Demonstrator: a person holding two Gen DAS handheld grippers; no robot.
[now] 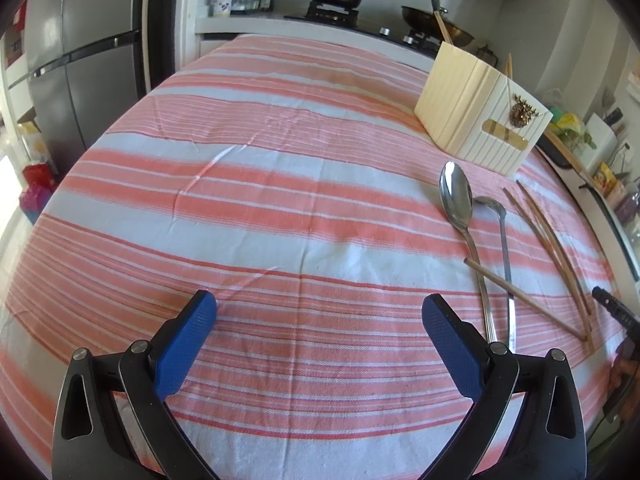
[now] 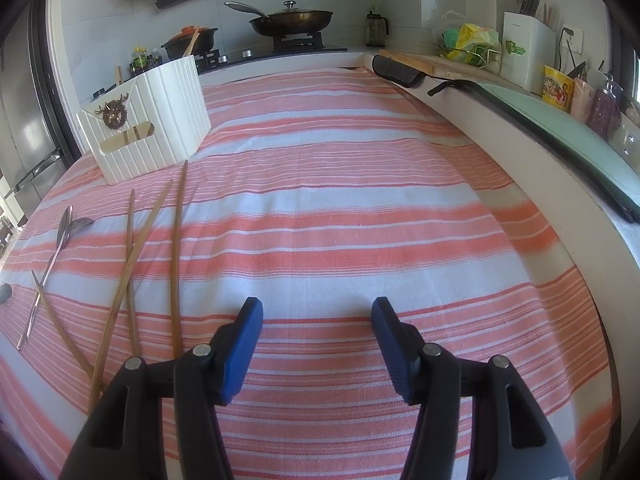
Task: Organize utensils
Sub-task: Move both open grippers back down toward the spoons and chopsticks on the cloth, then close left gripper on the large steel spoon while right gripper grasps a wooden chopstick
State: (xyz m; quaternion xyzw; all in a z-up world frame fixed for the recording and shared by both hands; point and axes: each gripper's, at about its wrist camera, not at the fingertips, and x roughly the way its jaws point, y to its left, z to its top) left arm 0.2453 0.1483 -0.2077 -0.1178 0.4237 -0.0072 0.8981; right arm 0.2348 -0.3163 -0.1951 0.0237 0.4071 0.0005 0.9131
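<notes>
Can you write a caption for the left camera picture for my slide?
Open left gripper above a striped tablecloth, with spoons, chopsticks and a white utensil holder to its right.

Striped cloth (image 2: 360, 208); holder (image 2: 152, 120), spoons (image 1: 458, 200), chopsticks (image 2: 176, 248)

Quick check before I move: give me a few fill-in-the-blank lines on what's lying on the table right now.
1. Both claws, left and right, are ____ and hold nothing.
2. Two metal ____ lie side by side on the striped cloth.
3. One chopstick lies across the handles of the ____.
4. The white holder already has ____ standing in it.

Missing words: open; spoons; spoons; chopsticks
</notes>
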